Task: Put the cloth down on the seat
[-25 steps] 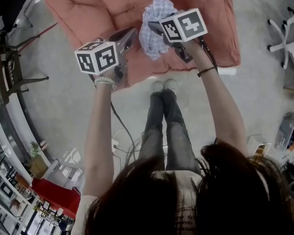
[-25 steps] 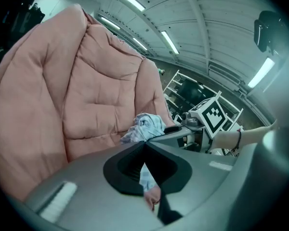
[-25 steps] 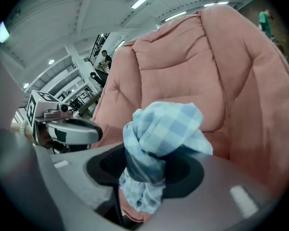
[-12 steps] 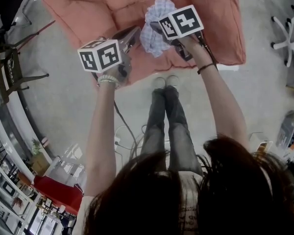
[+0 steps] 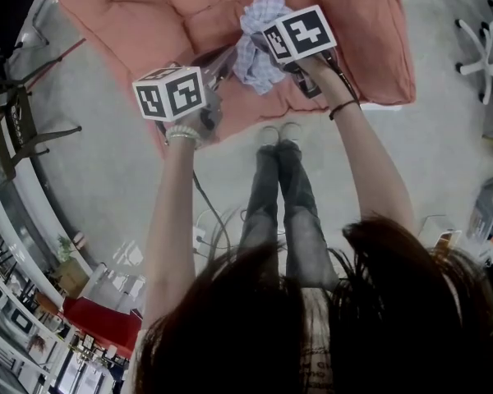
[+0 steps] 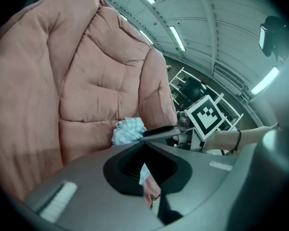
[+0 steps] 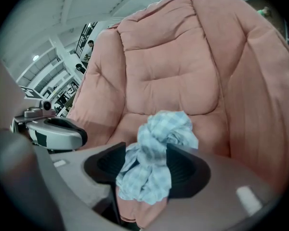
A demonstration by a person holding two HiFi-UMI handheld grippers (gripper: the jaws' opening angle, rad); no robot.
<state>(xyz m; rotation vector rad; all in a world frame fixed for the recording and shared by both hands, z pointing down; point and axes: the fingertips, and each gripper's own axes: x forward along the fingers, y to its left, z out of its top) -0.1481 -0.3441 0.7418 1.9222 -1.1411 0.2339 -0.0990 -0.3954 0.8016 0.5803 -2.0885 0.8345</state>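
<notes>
Over the pink padded seat (image 5: 189, 23), jaws of our right gripper (image 7: 145, 153) have just been opening, released around the blue checked cloth (image 7: 161, 131). Only its own view shows our left gripper (image 6: 144, 145) clenched, empty.

The cloth (image 7: 156, 162) is checked in pale blue and white; the seat (image 7: 168, 71) is coloured salmon pink.

Sitting between the right gripper's (image 7: 145, 167) jaws, just now opening, over the seat (image 5: 181, 15): cloth (image 5: 259, 43); hovering just left: left gripper (image 5: 220, 62).
</notes>
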